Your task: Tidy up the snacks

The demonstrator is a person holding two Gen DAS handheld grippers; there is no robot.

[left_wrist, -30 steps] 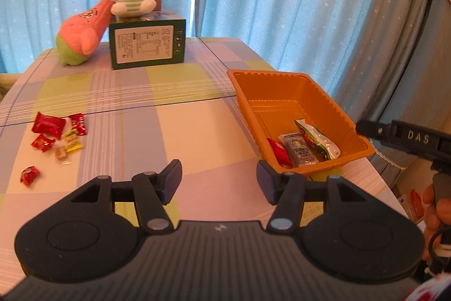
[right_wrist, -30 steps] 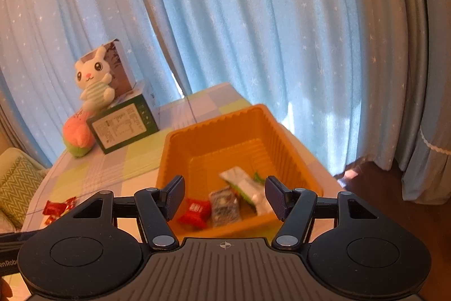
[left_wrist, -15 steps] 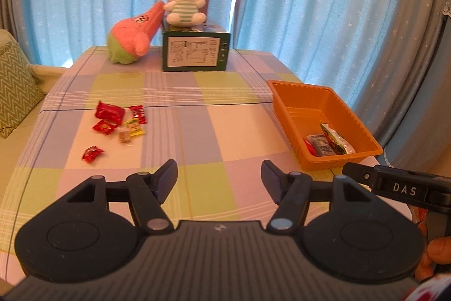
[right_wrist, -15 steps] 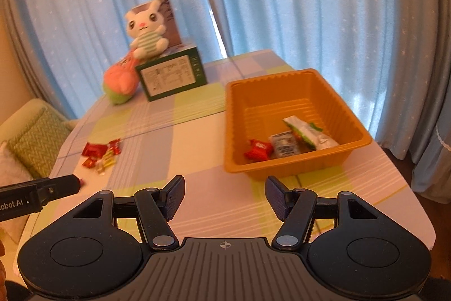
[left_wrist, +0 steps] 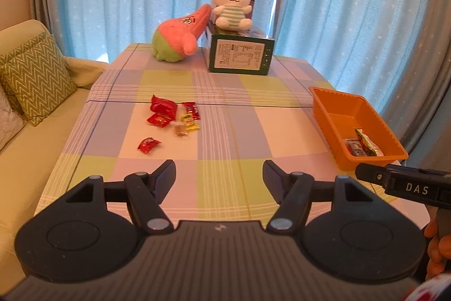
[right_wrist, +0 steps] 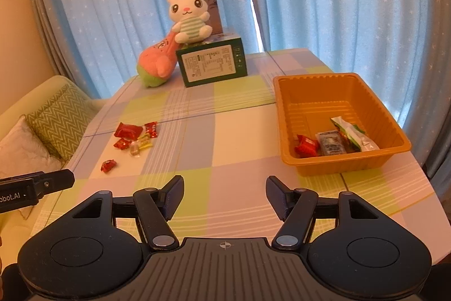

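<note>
Left gripper point(left_wrist: 219, 174) held above the near edge of the table point(left_wrist: 225, 160), jaws apart and just been opening, nothing between them. Right gripper point(right_wrist: 225, 192) likewise over the near edge, jaws standing apart with only tablecloth showing in the gap. Seen from the left wrist as a black finger marked "DAS" at the near right corner, just before the tray.

Orange tray point(right_wrist: 284, 103) set by the right edge of the table, holding three snacks at its near end: a red packet point(right_wrist: 307, 144), a grey sachet point(right_wrist: 331, 145) beside it, and a green-and-white pouch point(right_wrist: 352, 136) leaning toward the right wall.

Loose snacks clustered toward the left edge, well apart from the tray: a larger red packet point(left_wrist: 163, 106), a smaller red packet point(left_wrist: 158, 120) just before it, a red bar point(left_wrist: 192, 109), a yellow sweet point(left_wrist: 189, 122), a clear-wrapped sweet point(left_wrist: 179, 129). One red candy point(left_wrist: 148, 144) lying alone, nearer the near edge than the cluster.

At the far edge, a green box point(left_wrist: 241, 57) with a white plush rabbit point(left_wrist: 231, 4) seated on top and a pink-and-green plush point(left_wrist: 180, 37) leaning against its left side.
</note>
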